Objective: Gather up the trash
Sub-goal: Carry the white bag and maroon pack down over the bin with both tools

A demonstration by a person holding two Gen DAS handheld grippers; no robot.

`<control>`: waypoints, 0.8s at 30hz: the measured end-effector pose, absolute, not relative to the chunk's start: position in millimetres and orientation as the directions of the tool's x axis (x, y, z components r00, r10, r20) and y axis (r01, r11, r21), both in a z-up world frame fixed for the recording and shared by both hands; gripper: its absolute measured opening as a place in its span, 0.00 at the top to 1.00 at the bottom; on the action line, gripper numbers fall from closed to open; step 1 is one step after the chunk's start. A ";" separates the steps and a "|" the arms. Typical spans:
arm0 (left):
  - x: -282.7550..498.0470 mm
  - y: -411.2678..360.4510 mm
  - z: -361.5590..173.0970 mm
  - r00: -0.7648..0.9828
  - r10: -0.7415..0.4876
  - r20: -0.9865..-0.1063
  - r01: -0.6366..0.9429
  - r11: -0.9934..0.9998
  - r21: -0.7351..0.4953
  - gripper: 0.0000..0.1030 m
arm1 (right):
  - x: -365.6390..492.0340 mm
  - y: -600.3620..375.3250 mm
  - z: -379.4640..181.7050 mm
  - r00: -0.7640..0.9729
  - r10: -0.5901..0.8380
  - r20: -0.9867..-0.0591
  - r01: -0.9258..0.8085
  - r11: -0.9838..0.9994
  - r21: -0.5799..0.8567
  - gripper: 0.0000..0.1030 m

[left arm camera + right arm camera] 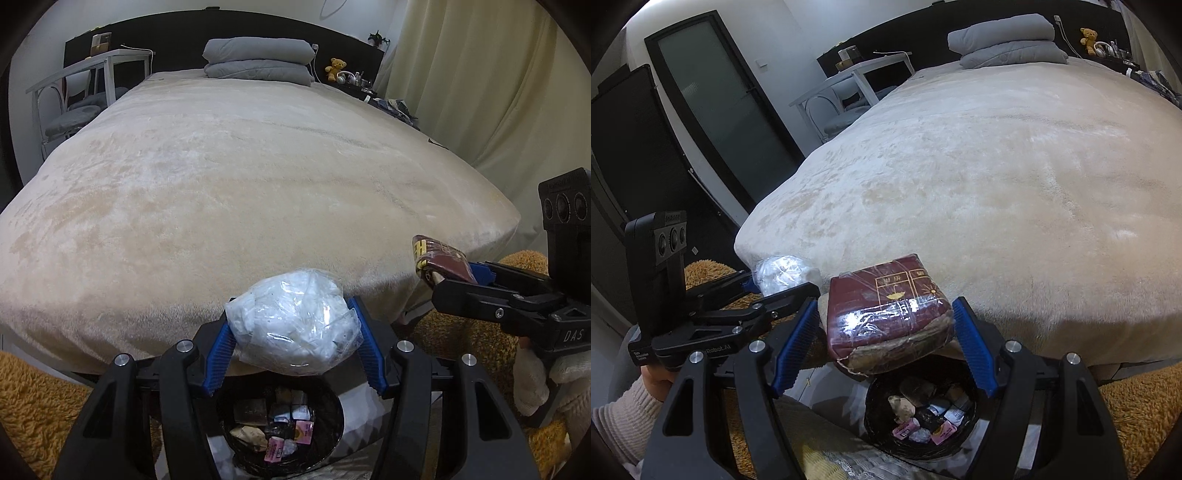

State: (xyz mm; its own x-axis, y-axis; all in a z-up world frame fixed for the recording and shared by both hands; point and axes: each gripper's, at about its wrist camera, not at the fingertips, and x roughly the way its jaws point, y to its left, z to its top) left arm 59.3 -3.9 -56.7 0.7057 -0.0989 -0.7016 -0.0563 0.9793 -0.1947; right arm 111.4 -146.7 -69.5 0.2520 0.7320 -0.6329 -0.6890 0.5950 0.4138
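A: Fingers (364, 354) of the left gripper (291, 332) are clamped on a crumpled clear plastic bag (293, 325) stuffed with white scraps, held above the black bin (332, 435)

B: And the right gripper (884, 332)?

A: Its blue fingers (973, 350) squeeze a dark red packet (886, 314) wrapped in film, one edge torn and brown. It too hangs over the bin, at the foot of the bed (997, 177)

B: What's in the bin?

A: Pink wrappers, crumpled paper, small boxes. Shaggy orange rug (33, 406) lies around it, and grey pillows (258, 62) are stacked at the far end of the bed
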 end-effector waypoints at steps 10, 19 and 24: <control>48.1 -9.0 -80.5 0.636 -0.124 -0.762 -0.071 0.974 -0.217 0.44 | 96.2 -141.9 -89.7 0.163 0.716 -0.678 -0.690 0.574 0.440 0.29; 53.6 -4.6 -112.2 0.509 -0.157 -0.846 -0.108 0.964 -0.244 0.44 | 102.4 -138.6 -118.3 0.061 0.670 -0.740 -0.645 0.592 0.483 0.29; 60.1 -2.8 -133.7 0.412 -0.175 -0.894 -0.139 0.958 -0.252 0.44 | 107.6 -133.1 -137.9 -0.005 0.629 -0.777 -0.606 0.616 0.503 0.29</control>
State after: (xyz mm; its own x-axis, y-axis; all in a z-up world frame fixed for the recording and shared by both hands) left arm 60.1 -2.8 -133.7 0.4122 -0.1751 -0.8941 -0.1394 0.9577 -0.2518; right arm 107.6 -133.1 -137.9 -0.0052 0.6289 -0.7774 -0.6063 0.6162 0.5026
